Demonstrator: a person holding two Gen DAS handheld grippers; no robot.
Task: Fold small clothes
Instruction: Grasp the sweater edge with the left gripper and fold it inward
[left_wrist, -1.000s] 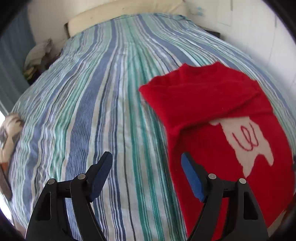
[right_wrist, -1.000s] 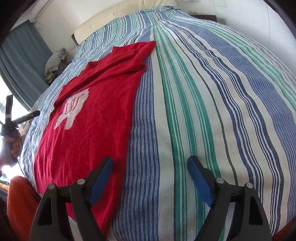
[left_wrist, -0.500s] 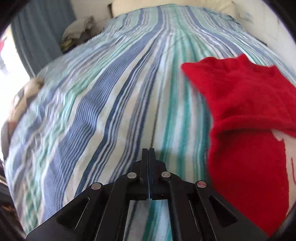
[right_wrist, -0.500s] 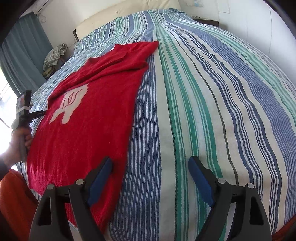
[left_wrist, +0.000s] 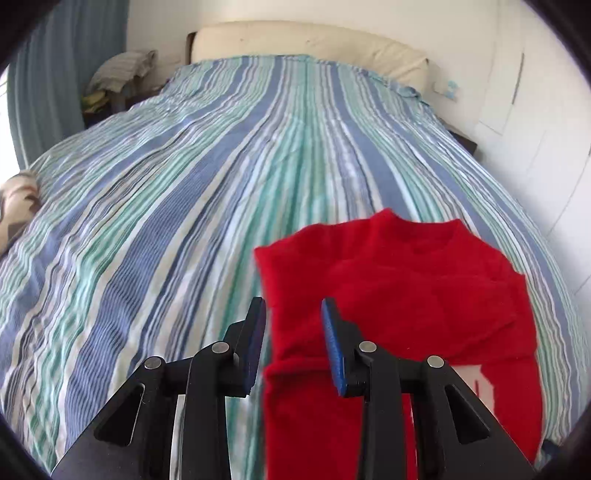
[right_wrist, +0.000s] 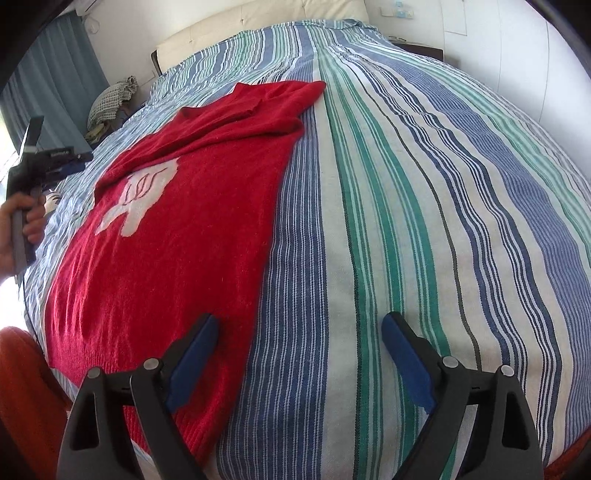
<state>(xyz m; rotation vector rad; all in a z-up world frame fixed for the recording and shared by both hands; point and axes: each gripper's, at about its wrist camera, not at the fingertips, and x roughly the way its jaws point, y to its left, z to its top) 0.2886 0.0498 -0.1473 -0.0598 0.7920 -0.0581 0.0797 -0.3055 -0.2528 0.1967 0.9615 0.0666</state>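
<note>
Both grippers' fingers apart: left gripper (left_wrist: 293, 341) just reopening over red sweater (left_wrist: 424, 280), empty.

One red sweater (right_wrist: 177, 236), one striped bedspread (right_wrist: 424, 184), two claws: left claw (left_wrist: 293, 325), right claw (right_wrist: 299, 339).

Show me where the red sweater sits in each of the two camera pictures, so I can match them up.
Left wrist view: the red sweater fills the lower right, collar towards the headboard.
Right wrist view: the sweater lies across the left half, white motif showing.
Shared landmark: the cream headboard at the top of both.
</note>
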